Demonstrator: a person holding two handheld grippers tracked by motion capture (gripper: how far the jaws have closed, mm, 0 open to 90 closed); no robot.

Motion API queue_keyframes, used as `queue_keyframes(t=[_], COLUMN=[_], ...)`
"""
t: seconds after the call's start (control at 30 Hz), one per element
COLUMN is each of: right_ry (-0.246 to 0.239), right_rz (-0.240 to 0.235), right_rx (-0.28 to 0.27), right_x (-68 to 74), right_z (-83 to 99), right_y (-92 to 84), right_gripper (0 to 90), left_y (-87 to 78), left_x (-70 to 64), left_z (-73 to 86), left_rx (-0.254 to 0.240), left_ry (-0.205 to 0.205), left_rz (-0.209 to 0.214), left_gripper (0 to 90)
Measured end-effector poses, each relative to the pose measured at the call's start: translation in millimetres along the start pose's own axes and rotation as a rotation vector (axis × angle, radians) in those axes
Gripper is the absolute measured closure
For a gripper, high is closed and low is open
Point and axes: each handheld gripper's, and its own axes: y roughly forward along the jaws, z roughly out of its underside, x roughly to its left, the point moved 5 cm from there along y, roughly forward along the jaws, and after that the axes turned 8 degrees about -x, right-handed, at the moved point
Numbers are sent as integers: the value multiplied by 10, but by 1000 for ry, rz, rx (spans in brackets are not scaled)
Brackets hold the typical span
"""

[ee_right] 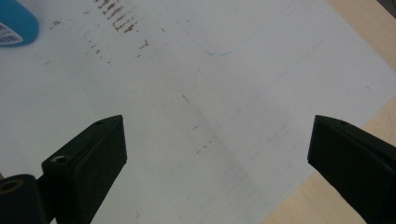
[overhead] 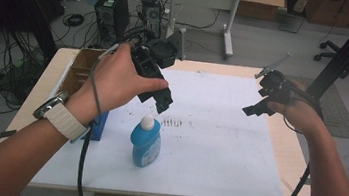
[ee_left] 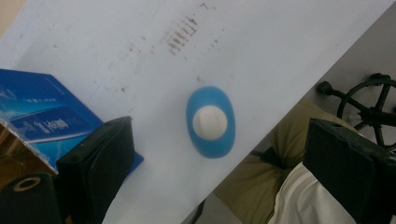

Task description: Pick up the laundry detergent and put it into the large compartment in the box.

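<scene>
Left tongs (ee_left: 215, 154) wide open above the blue bottle (ee_left: 210, 121), touching nothing, right tongs (ee_right: 217, 154) wide open too, empty, over the white worktop (ee_right: 224, 84)

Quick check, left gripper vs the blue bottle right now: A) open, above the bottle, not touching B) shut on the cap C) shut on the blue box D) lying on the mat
A: in the left gripper view the left gripper has its jaws wide apart, and the blue bottle stands below between them, clear of both.
</scene>
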Motion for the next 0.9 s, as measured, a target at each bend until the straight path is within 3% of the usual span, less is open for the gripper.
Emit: queue_keyframes(t=[0.4, 0.5, 0.9], right_ry=[7, 11, 6], right_rz=[8, 7, 2], right_rx=[-2, -1, 1], right_x=[-7, -12, -4], right_z=[14, 21, 11], right_y=[-8, -4, 25], right_gripper=[48, 48, 48], left_y=[87, 130, 269], left_x=[54, 57, 77], left_z=[64, 87, 149], left_rx=[-8, -8, 3], left_ry=[-83, -105, -127], left_rz=[-10, 10, 7], left_gripper=[73, 76, 76])
